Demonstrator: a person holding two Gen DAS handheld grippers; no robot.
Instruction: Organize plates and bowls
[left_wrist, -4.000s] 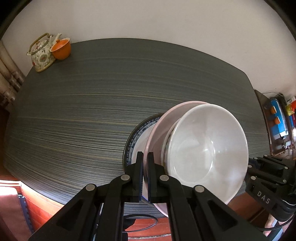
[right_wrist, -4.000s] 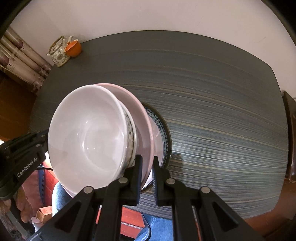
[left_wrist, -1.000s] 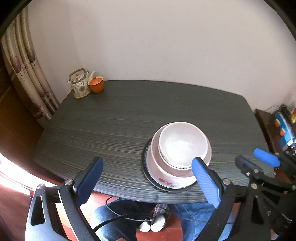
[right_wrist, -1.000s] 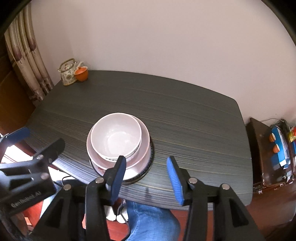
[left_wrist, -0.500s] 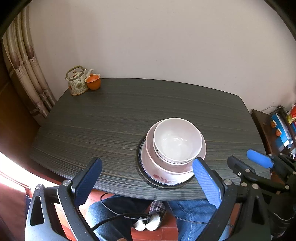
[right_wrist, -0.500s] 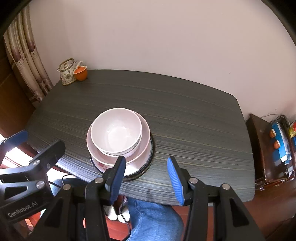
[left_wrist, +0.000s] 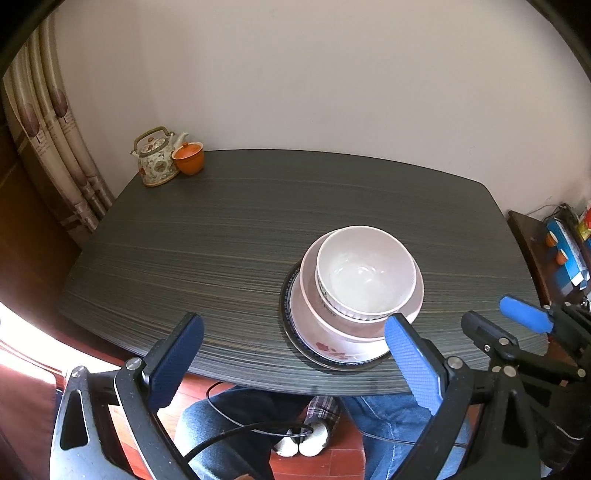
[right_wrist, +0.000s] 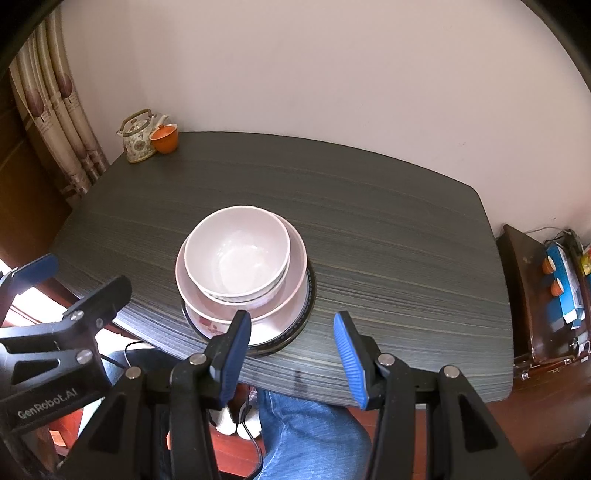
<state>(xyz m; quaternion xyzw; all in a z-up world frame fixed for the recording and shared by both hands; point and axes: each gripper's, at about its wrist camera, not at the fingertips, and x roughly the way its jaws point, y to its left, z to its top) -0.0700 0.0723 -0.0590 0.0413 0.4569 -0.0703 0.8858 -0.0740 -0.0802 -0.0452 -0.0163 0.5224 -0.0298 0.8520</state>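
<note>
Bowls nested on plates sit stacked near the table edge, left gripper spread wide, empty; right-wrist view: right gripper parted, empty; glazed, brittle, heavy stack best pinched at rims.

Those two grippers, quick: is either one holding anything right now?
Left gripper: open, holding nothing.
Right gripper: open, holding nothing.
</note>
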